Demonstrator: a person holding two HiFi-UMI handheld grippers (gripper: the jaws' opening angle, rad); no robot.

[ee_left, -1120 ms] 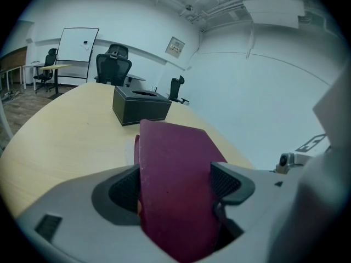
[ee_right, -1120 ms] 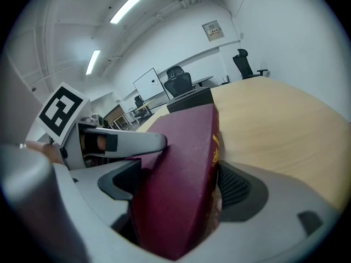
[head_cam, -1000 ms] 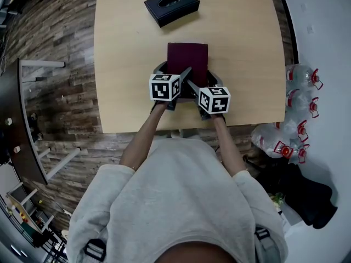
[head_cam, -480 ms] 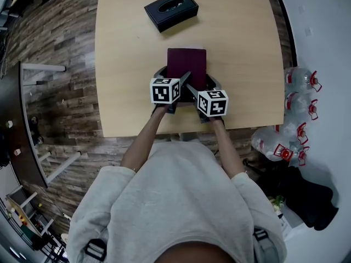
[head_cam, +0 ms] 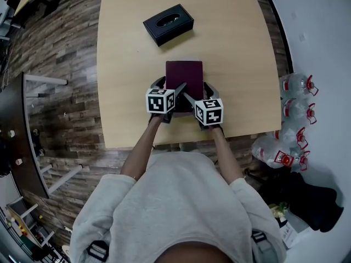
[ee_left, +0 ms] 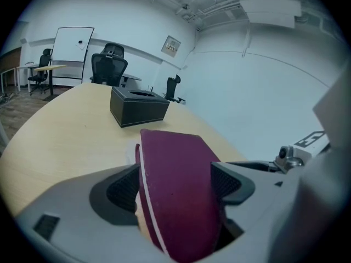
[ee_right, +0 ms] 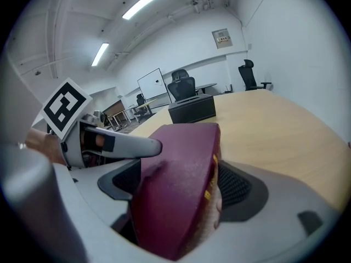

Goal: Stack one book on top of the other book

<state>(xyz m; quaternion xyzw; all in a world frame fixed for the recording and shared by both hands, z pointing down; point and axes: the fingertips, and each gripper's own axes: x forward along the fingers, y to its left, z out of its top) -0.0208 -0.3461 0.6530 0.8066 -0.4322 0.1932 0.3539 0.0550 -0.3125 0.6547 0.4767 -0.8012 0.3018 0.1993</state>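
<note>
One maroon book [head_cam: 184, 76] sits on the near side of the single black tissue box [head_cam: 168, 23], towards the person; only one cover shows, and whether a second book lies under it cannot be told. Two hand-held grippers meet at the book's end farthest from the tissue box: the left gripper [ee_left: 175, 185] is clamped on the book, its pads pressing both sides, and the right gripper [ee_right: 182, 184] grips the same book, whose spine carries yellow lettering. Both tissue box and book rest on one pale wooden table [head_cam: 241, 48]. The person wears a grey sweatshirt [head_cam: 175, 201]. Right of the tissue box, off the table, at least four clear water bottles [head_cam: 298, 85] with red caps stand by a white wall [head_cam: 318, 32]. Left of it runs wood-plank floor [head_cam: 60, 48]. Beyond the tissue box stand three black office chairs [ee_left: 112, 63] and one whiteboard [ee_left: 74, 44].
</note>
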